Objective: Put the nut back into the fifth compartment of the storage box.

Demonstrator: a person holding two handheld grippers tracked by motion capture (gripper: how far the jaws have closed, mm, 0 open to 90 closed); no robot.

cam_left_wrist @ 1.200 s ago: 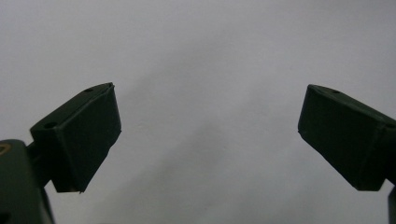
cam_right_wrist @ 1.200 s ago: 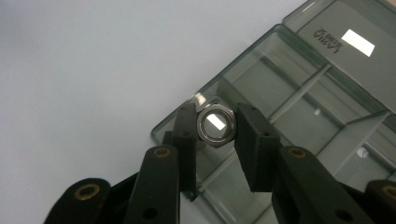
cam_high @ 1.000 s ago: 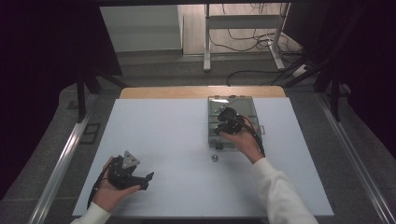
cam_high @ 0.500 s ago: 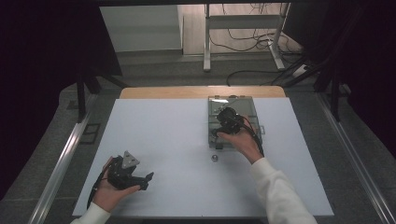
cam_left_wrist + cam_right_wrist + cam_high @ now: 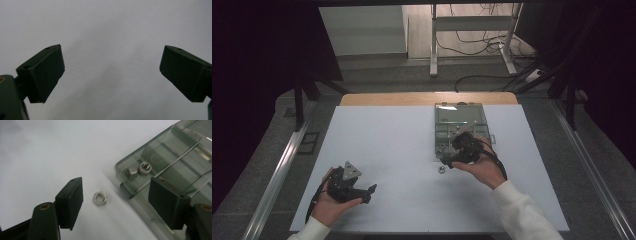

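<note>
Nearest you, your left gripper rests at the near left of the white table, well apart from the work. In the left gripper view its jaws stand spread wide with nothing but bare table between them, so it has no part in the step yet.

Farther in and to the right, your right gripper hovers just beyond the loose nut, which lies on the table just off the near left corner of the clear plastic box. In the right gripper view the nut sits flat on the table between the jaws, closer to the left-hand one and touching neither. Those jaws have just been opening and now stand apart, pinching nothing.

Beyond it, through the box's clear wall, you can see two more nuts already lying in the near corner compartment.

So the sorting looks partly done: two pieces are in the box, one is out on the table. What is left for you, as far as I can judge, is to settle the jaws around that loose nut, close on it, lift it and place it in the box with the others.
</note>
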